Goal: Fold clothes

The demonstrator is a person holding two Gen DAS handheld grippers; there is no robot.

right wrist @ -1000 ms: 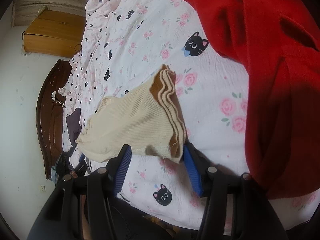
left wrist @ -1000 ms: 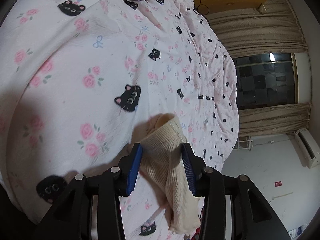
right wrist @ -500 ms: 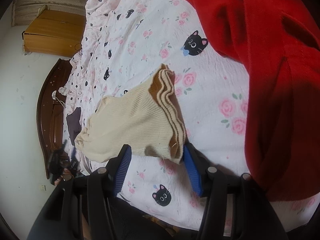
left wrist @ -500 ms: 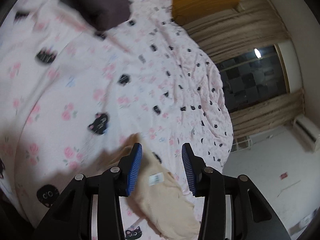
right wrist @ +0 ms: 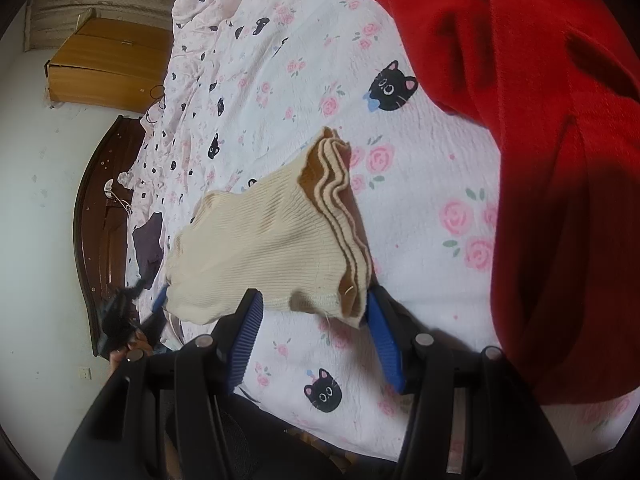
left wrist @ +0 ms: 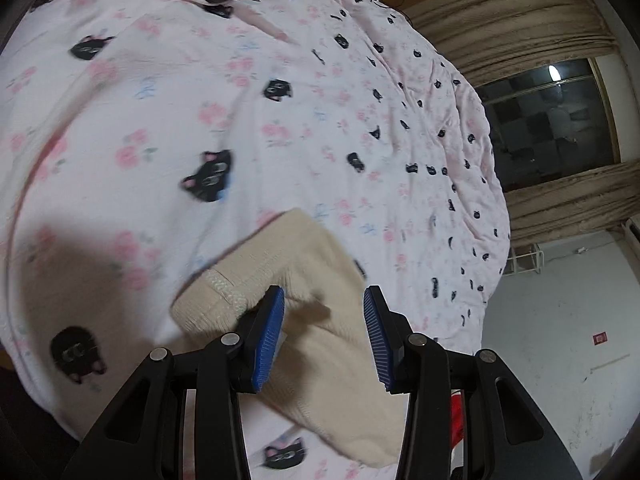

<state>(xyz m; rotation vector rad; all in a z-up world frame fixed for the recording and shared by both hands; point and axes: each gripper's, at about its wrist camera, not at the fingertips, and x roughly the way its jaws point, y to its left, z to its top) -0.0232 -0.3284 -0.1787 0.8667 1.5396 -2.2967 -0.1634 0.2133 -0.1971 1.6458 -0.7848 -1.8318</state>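
The folded cream ribbed knit garment (right wrist: 272, 248) lies on the cat-print quilt (right wrist: 420, 184) between both spread, empty grippers: left gripper (left wrist: 324, 320), right gripper (right wrist: 316, 316).

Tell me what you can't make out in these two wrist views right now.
- Left wrist view: the cream knit garment is cut off below by the left gripper; motion blur smears the bedspread prints.
- Right wrist view: the red garment runs off the right edge, so its type is unclear.
- Right wrist view: the right gripper hides the cream garment's near edge, so contact is unclear.
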